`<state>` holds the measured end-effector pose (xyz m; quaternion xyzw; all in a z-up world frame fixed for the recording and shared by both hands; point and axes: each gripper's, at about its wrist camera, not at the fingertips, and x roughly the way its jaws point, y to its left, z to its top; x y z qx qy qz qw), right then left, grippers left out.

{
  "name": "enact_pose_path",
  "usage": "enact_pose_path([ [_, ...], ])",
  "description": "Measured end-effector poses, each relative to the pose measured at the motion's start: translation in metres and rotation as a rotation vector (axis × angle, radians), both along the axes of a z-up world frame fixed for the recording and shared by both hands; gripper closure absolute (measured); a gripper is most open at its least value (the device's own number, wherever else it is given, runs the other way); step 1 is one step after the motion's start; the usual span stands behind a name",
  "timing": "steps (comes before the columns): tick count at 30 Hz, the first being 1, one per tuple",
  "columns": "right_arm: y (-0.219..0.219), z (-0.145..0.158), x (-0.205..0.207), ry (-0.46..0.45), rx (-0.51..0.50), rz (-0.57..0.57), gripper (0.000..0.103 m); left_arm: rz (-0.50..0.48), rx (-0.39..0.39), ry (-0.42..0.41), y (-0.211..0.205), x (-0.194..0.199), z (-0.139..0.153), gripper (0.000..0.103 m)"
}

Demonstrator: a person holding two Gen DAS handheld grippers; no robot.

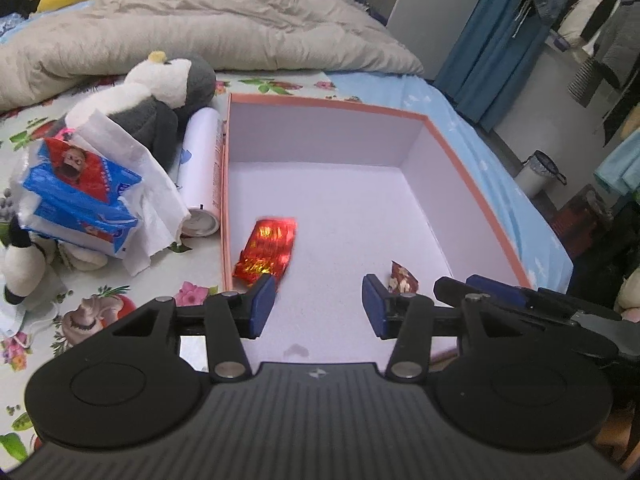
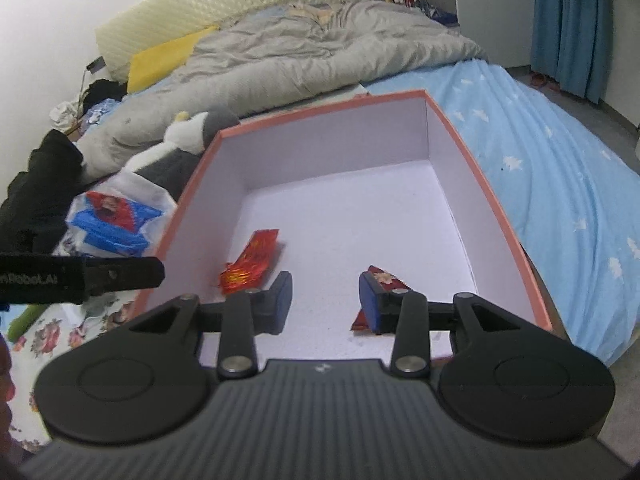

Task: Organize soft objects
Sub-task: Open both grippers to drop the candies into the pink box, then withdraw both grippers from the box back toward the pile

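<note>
An open pink-rimmed box (image 1: 460,152) (image 2: 472,152) with a white inside sits on the bed. In it lie a shiny red packet (image 1: 266,252) (image 2: 252,262) at the left and a dark red packet (image 1: 402,276) (image 2: 382,276) at the right. My left gripper (image 1: 318,304) is open and empty above the box's near end. My right gripper (image 2: 325,300) is open and empty there too; the dark red packet lies under its right finger. A grey-and-white plush penguin (image 1: 160,92) (image 2: 180,148) and a blue tissue pack (image 1: 80,196) (image 2: 112,224) lie left of the box.
A white spray can (image 1: 202,164) lies against the box's left wall. A small black-and-white plush (image 1: 24,264) lies at the far left. A grey duvet (image 1: 220,20) (image 2: 300,52) covers the far bed. The bed edge drops off right of the box.
</note>
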<state>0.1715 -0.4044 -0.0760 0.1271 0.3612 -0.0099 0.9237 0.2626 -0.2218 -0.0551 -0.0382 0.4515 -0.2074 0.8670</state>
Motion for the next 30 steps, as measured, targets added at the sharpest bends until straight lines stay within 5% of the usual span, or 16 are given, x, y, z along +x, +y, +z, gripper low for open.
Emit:
enact_pose_path([
  [30,0.093,0.056,-0.129,-0.177,-0.041,0.107,0.063,0.089,-0.070,-0.156,0.110,-0.168,0.060,0.049],
])
